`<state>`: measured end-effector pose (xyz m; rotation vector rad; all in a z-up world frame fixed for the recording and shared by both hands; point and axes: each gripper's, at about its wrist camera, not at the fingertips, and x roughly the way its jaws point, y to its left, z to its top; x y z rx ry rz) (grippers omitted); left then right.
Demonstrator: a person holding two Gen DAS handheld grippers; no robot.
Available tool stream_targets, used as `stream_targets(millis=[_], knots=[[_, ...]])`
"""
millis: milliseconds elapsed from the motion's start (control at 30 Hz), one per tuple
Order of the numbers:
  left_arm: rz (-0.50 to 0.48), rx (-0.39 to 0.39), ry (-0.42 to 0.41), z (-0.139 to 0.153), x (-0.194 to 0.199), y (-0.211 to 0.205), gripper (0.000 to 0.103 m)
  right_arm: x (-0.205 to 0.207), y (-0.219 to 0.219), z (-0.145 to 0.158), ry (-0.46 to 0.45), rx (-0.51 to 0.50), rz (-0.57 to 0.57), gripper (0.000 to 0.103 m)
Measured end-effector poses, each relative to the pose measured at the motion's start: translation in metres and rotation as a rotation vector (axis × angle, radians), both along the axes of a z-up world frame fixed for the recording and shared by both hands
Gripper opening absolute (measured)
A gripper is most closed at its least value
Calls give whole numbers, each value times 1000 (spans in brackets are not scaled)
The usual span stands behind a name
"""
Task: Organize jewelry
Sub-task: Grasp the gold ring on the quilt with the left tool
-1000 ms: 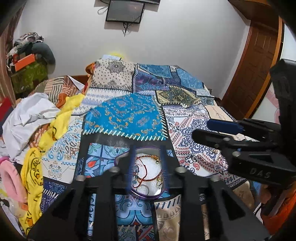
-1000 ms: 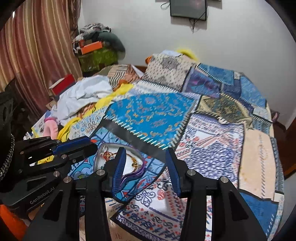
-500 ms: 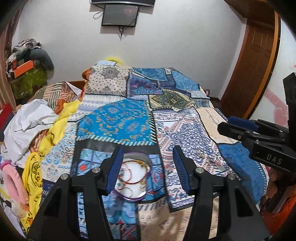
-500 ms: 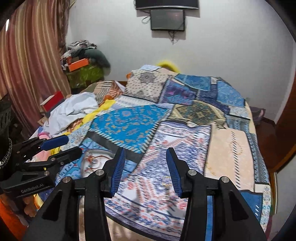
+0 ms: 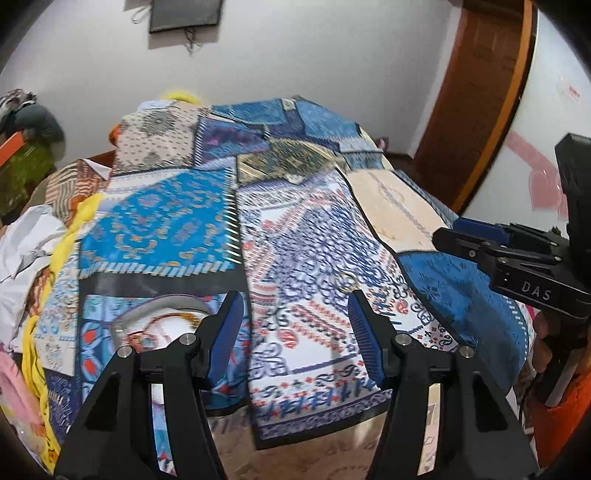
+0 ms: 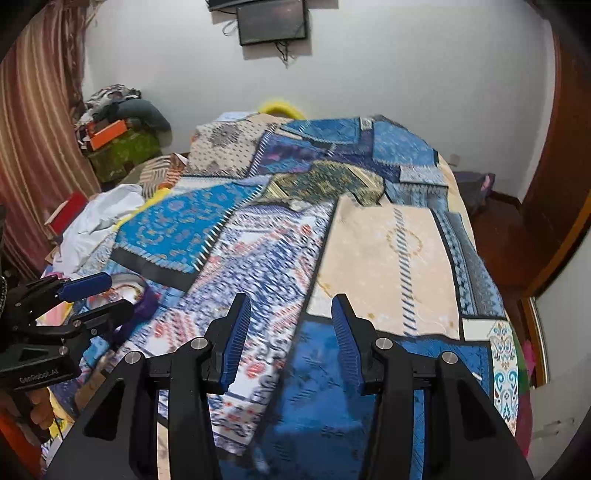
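A shallow dish with a purple rim (image 5: 162, 301) lies on the patchwork bedspread (image 5: 303, 236) and holds red and gold bangles (image 5: 166, 319). In the left wrist view it sits just left of my left gripper (image 5: 295, 299), partly hidden behind the left finger. The left jaws are opening and nothing is between them. A small gold loop (image 5: 347, 282), blurred, lies on the cloth just beyond the right fingertip. My right gripper (image 6: 291, 314) hovers open over the blue and cream patches, holding nothing. From the right wrist, the left gripper (image 6: 118, 293) stands in front of the dish (image 6: 142, 297).
Heaped white and yellow clothes (image 5: 40, 236) line the bed's left side. A wooden door (image 5: 480, 92) stands at the right, and a screen (image 6: 273, 22) hangs on the far wall. The bed's near edge drops off just below the grippers. A hand (image 6: 40, 406) holds the left tool.
Both grippers have swung to the right across the bed. The dish, first between the left fingers, now lies to their left. The left jaws have widened; the right jaws are unchanged.
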<state>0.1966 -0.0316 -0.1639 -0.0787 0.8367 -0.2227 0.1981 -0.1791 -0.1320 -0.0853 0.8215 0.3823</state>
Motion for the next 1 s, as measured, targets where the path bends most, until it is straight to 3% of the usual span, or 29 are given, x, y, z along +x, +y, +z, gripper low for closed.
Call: stream_targets(millis=[367, 500, 567, 767, 1000], knots=[[-95, -13, 55, -25, 29, -36, 57, 6, -16, -21, 45, -2, -6, 42], [-122, -39, 88, -35, 38, -44, 33, 7, -17, -23, 50, 8, 3, 42], [-118, -42, 102, -41, 42, -45, 26, 8, -16, -24, 53, 13, 10, 42], [-99, -92, 129, -49, 53, -38, 18, 4, -10, -24, 41, 11, 37, 42], [-74, -78, 109, -42, 40, -29, 7, -2, 1, -25, 50, 4, 73, 42]])
